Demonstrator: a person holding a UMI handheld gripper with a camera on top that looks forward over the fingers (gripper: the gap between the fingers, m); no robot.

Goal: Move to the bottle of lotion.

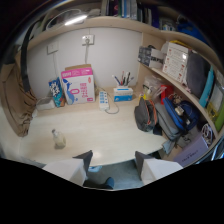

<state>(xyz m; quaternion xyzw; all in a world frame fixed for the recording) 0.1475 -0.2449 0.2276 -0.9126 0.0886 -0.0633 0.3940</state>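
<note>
tool (114, 161) released, fingers apart with nothing between them, held at the near edge of the bench (105, 135). lotion bottle (58, 138) upright on the bench, beyond the fingers and off to their left. pink box (78, 85) far behind the bottle, against the wall.
</note>
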